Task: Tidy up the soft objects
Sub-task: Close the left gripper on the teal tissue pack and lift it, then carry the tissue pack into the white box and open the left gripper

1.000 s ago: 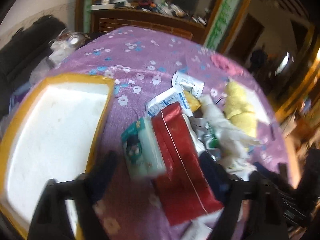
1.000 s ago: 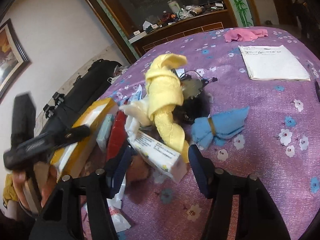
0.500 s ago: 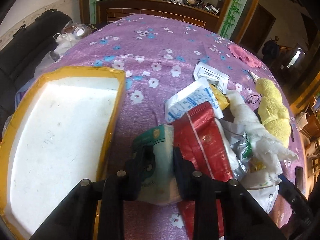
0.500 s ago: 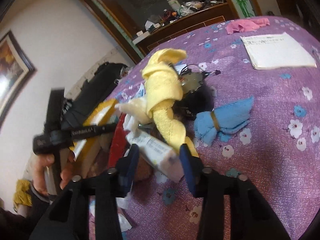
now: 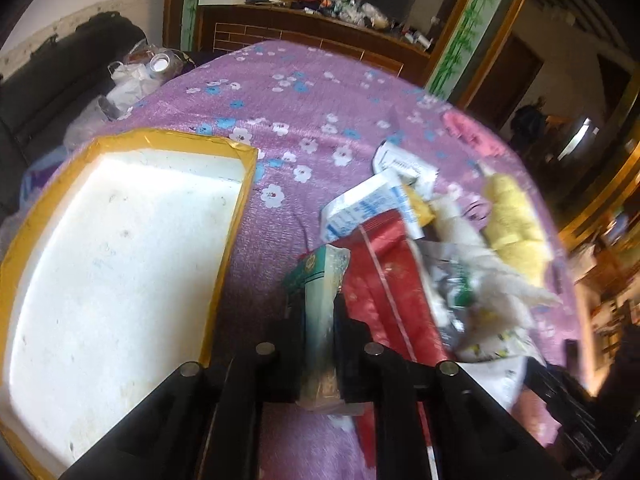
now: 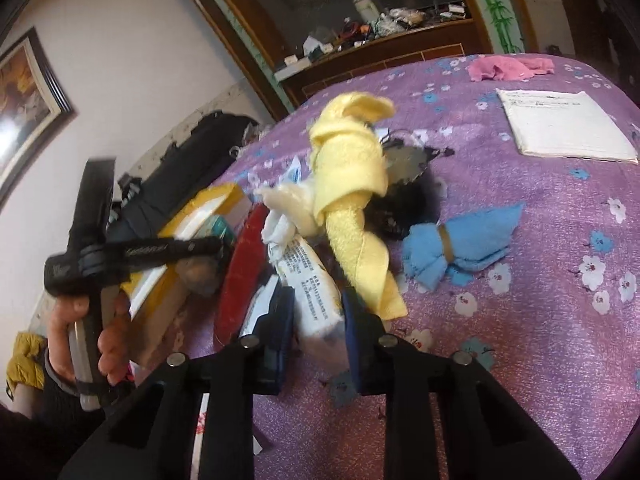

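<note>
Left wrist view: nearest us, the left gripper (image 5: 318, 320) has its jaws pressed onto a green-and-white tissue pack (image 5: 320, 292), which stands on edge between the pads and sticks out toward 12 o'clock. Just beside it at 3 o'clock we see a red packet (image 5: 384, 276), then crumpled white wrappers (image 5: 472, 292), and farther at 2 o'clock a yellow towel (image 5: 512, 224). At 9 o'clock sits a white foam tray with a yellow taped rim (image 5: 236, 216), nothing in it.

In the right wrist view, we find the right gripper (image 6: 318, 312) closing its jaws on a white printed pack (image 6: 312, 292), whose end lies between the blue pads; the pads appear to touch its sides. The knotted yellow towel rests against the pack's far end at 12 o'clock, and a tied blue cloth (image 6: 456, 240) lies near at 2 o'clock. At 9 o'clock a hand (image 6: 84, 332) holds the other gripper's handle.

Everything rests on a purple flowered tablecloth (image 6: 540, 320). Farther off we see a white paper pad (image 6: 560, 124), a pink cloth (image 6: 508, 68), and beyond the table a dark wooden cabinet (image 6: 380, 48) with a cluttered shelf.
</note>
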Action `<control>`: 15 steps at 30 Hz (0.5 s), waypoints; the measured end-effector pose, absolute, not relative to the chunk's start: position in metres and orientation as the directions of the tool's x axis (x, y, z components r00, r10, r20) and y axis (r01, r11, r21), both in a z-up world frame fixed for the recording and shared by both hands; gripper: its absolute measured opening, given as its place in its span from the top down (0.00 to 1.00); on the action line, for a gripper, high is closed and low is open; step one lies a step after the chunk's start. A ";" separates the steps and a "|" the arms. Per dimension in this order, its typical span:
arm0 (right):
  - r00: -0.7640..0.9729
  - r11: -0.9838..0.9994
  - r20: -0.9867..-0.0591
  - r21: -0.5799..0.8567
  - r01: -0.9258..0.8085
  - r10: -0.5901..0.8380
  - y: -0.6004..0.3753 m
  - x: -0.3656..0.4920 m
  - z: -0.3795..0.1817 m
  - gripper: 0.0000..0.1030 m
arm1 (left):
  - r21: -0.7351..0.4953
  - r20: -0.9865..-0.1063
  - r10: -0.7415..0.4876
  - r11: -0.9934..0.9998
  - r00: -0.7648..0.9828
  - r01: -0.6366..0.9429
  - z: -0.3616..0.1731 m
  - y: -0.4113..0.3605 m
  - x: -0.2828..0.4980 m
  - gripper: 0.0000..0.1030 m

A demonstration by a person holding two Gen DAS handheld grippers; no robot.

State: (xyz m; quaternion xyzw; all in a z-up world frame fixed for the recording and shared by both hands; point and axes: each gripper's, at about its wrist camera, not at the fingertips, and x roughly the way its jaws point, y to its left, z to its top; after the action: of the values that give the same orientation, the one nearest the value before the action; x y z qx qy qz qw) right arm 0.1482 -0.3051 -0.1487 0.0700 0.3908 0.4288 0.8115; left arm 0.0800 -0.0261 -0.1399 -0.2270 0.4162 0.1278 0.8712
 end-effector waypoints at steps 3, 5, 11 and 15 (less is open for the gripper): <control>0.347 0.615 -0.545 0.447 -0.649 0.763 -0.309 0.143 -0.144 0.79 | -0.343 -0.760 0.005 0.847 0.649 -0.407 -0.130 -0.026 0.066 0.90; 0.382 0.619 -0.511 0.449 -0.644 0.770 -0.320 0.135 -0.138 0.80 | -0.372 -0.740 -0.015 0.842 0.672 -0.391 -0.120 -0.026 0.054 0.90; 0.503 0.622 -0.367 0.449 -0.641 0.783 -0.344 0.102 -0.095 0.79 | -0.413 -0.684 -0.011 0.830 0.729 -0.375 -0.088 -0.016 0.019 0.90; 0.370 0.468 -0.292 0.453 -0.758 0.882 -0.302 0.082 -0.060 0.79 | -0.409 -0.660 0.047 0.815 0.750 -0.410 -0.072 0.003 -0.010 0.90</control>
State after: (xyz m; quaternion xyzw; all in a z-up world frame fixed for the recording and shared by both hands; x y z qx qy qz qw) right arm 0.0824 -0.3017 -0.0605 0.1220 0.2530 0.5009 0.8187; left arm -0.0098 0.0033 -0.0725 -0.2759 0.3295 0.1279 0.8938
